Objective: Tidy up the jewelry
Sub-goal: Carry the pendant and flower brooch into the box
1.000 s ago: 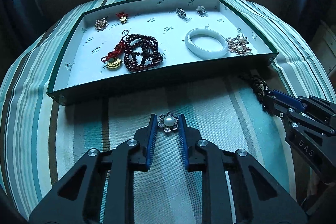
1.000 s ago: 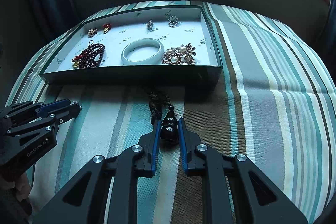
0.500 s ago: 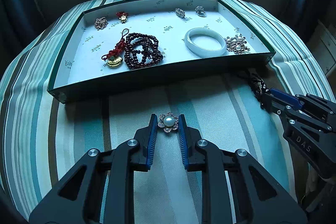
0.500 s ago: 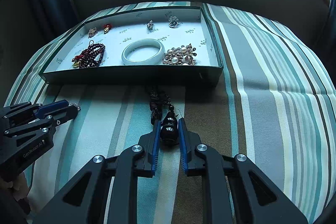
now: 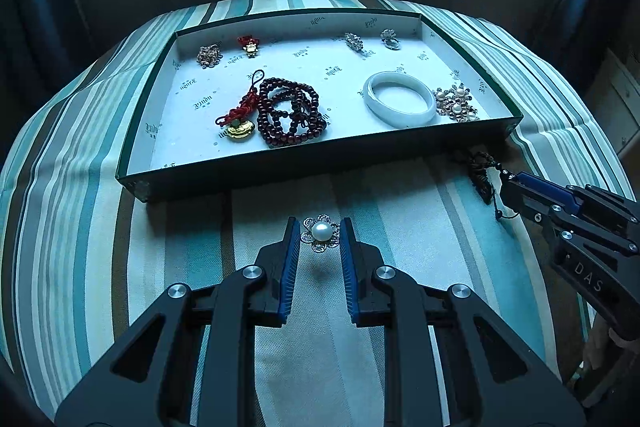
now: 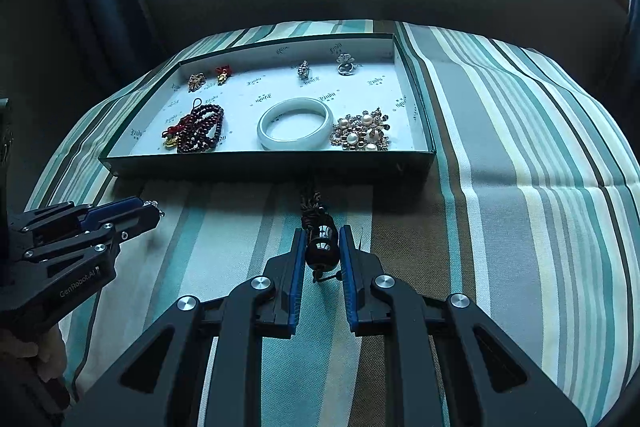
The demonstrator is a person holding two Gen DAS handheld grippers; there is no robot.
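- Left gripper [image 5: 320,233]: clamped on pearl flower brooch [image 5: 321,233]. Brooch is seen as a single white pearl at ctr, ringed by silver filigree petals; held just above the striped cloth [image 5: 400,227], w/ its shadow below, near the front wall of the tray [image 5: 280,171].
- Right gripper [image 6: 320,247]: closed on dark bead pendant [image 6: 321,249]. Pendant is noted as glossy, near-black, gourd-like, w/ a braided dark cord [image 6: 310,205] running fwd to the tray's front wall. A thin thread is seen trailing at its lower end.
- Tray: shallow, dark green outside, white printed lining; set on the cloth beyond both grippers.
- Tray contents, front row: dark red bead string [image 5: 290,117] heaped beside a gold charm w/ red knotted tassel [image 5: 239,121]; white bangle [image 5: 400,99] lying flat; pearl cluster brooch [image 5: 456,103] in the right front corner, just beside the bangle.
- Back row: gold-tone rhinestone piece [image 5: 209,55], small red-and-gold charm [image 5: 250,45], silver rhinestone piece [image 5: 354,41], silver ring-like piece [image 5: 390,39]. Fine detail can't be resolved.
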